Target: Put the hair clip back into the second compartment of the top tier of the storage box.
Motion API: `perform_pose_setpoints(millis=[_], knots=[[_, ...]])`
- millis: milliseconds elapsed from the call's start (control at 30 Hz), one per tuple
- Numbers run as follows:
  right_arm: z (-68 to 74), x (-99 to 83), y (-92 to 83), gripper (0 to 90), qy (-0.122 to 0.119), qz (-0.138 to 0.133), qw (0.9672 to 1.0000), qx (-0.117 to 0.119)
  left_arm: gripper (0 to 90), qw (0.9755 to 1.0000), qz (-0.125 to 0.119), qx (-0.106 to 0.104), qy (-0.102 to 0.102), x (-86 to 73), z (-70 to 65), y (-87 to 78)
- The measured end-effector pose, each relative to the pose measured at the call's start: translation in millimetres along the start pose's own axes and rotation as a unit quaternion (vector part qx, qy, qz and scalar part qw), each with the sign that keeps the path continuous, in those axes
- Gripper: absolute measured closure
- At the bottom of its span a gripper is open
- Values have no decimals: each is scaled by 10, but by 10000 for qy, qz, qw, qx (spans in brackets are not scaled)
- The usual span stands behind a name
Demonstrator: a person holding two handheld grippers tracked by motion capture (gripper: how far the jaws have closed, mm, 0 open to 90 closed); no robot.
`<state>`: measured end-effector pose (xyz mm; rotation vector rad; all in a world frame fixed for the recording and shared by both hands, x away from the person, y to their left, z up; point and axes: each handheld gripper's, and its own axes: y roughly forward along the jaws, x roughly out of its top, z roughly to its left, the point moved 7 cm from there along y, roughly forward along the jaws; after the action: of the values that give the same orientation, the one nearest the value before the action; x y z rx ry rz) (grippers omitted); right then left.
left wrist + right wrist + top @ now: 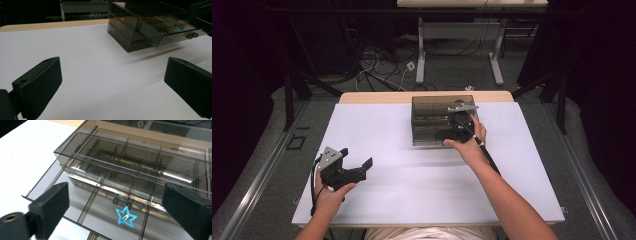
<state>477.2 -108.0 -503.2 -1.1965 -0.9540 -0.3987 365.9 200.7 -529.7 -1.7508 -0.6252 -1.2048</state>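
Right gripper (120, 202) jaws wide, empty, over blue star clip (126, 217) in open drawer (97, 197); careless withdrawal could snag divider (93, 197).

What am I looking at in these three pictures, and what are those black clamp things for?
A person sits at a white table and holds a hand-held black two-jaw gripper in each hand. The high view looks down from above. The other two pictures come from small cameras riding on the grippers, looking along their jaws.

The left gripper rests near the table's left side, its jaws wide apart and holding nothing. The right gripper hangs over a smoky see-through plastic drawer box whose lower drawer is pulled out. Its jaws are open too. In a drawer compartment below them lies a small blue star-shaped clip, which nothing is gripping.
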Motion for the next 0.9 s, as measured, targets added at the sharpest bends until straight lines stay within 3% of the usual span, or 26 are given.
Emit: perform_pose_setpoints(millis=[300, 900], knots=[[58, -34, -120, 0, -141, -58, 9998, 118, 12, 10000, -35, -7, -89, 10, 6, 4], [37, -207, -458, 0, -304, -211, 9991, 188, 12, 10000, 34, -67, -58, 1, -4, 6]])
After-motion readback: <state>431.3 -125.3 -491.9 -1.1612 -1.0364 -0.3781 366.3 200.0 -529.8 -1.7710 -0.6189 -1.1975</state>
